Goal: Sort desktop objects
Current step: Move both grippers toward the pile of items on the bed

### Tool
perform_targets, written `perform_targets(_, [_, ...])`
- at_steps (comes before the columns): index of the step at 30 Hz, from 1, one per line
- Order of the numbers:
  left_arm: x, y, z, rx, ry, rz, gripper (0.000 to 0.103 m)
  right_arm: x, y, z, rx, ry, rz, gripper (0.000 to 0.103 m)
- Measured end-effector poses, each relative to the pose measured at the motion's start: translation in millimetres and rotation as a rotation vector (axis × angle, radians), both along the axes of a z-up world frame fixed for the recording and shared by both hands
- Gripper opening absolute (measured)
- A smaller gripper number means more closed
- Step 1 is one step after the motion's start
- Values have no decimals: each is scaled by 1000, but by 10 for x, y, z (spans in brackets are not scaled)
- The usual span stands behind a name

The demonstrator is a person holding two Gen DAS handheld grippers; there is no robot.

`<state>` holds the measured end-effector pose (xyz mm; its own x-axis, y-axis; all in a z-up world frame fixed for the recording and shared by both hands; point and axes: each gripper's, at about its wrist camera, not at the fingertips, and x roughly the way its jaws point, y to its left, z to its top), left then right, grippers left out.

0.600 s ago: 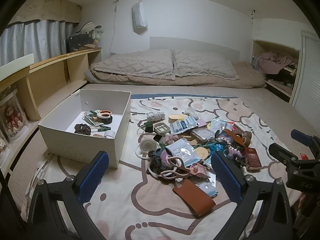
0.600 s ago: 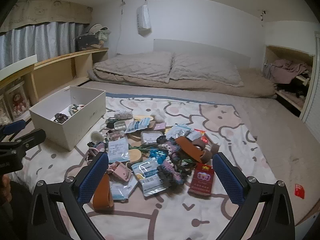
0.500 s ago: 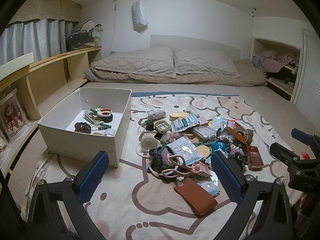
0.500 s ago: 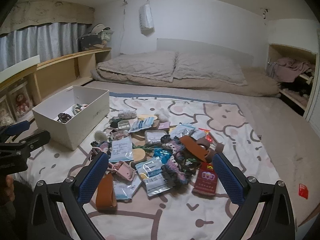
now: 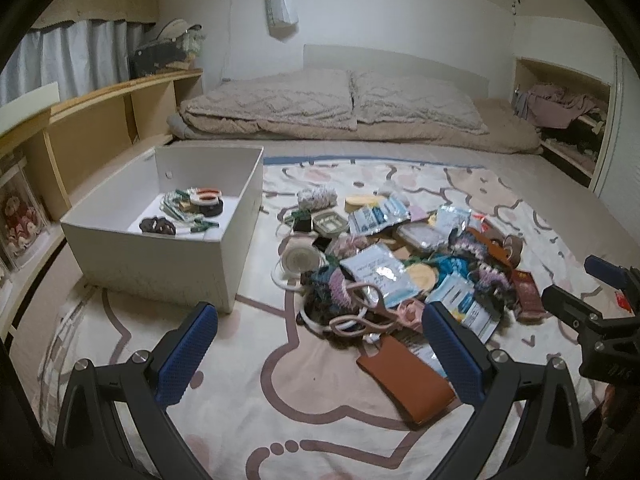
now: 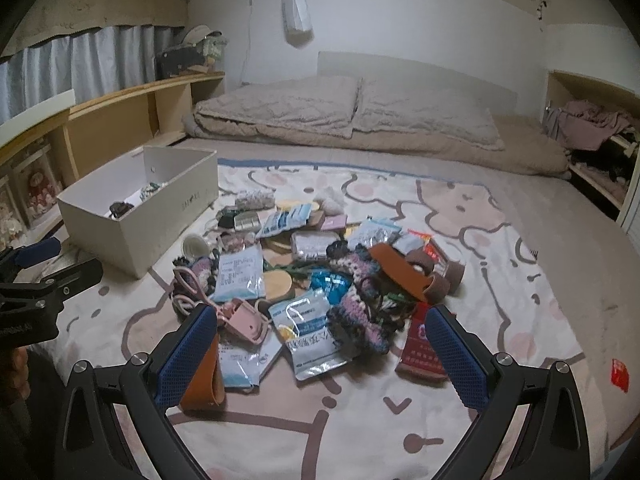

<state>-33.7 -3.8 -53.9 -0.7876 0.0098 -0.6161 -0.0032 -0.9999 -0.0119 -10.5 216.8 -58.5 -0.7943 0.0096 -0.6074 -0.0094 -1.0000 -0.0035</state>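
Where the patterned blanket [image 5: 248, 412] covers the near part of the bed, a heap of small objects [image 5: 400, 276] lies in a loose spread, just right of a white box [image 5: 160, 264]. At the heap's near edge a brown leather case [image 5: 404, 380] lies flat, its long axis running from upper left to lower right in the left wrist view, its nearer end toward the right-hand pad of the left gripper [image 5: 320, 356]. Just beyond it, pink scissors [image 5: 360, 312] lie with their loops toward the box and their long axis roughly across the picture. In the right wrist view a silvery sachet [image 6: 312, 336] lies near the middle front of the heap, a crocheted piece [image 6: 360, 320] is touching its right side, and a red booklet [image 6: 420, 344] lies beside that, its long axis running away from the camera. A second brown strap [image 6: 400, 272] slants across the heap's far right.

The white box stands open-topped and already holds a few things, among them a roll of tape [image 5: 208, 200] and a dark clip [image 5: 158, 225].

Both tools hover above the blanket, well short of the heap. The left gripper's jaws stand wide with nothing between them; the right gripper [image 6: 320, 356] likewise has its jaws spread wide and empty. Beyond the blanket lie two pillows [image 5: 352, 100] on a folded quilt.
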Motion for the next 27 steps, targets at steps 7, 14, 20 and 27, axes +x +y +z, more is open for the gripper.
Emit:
perform_targets(7, [-59,-7,-356,-25,-67,6,103,-88,7,-279,-17,-50,1,103])
perform_targets(14, [-90,-18,-658,-16,-139,-6,103,-147,-52,-527,-16,-96,14,103])
perform_targets(20, [-133,-27,-882,-6,-200,-11,103,-184,-73,-714,-25,-138,16,103])
perform_targets(27, [-162,-29,-1135,-19,-270,-41,103,-252,-121,-907,-41,-183,18,103])
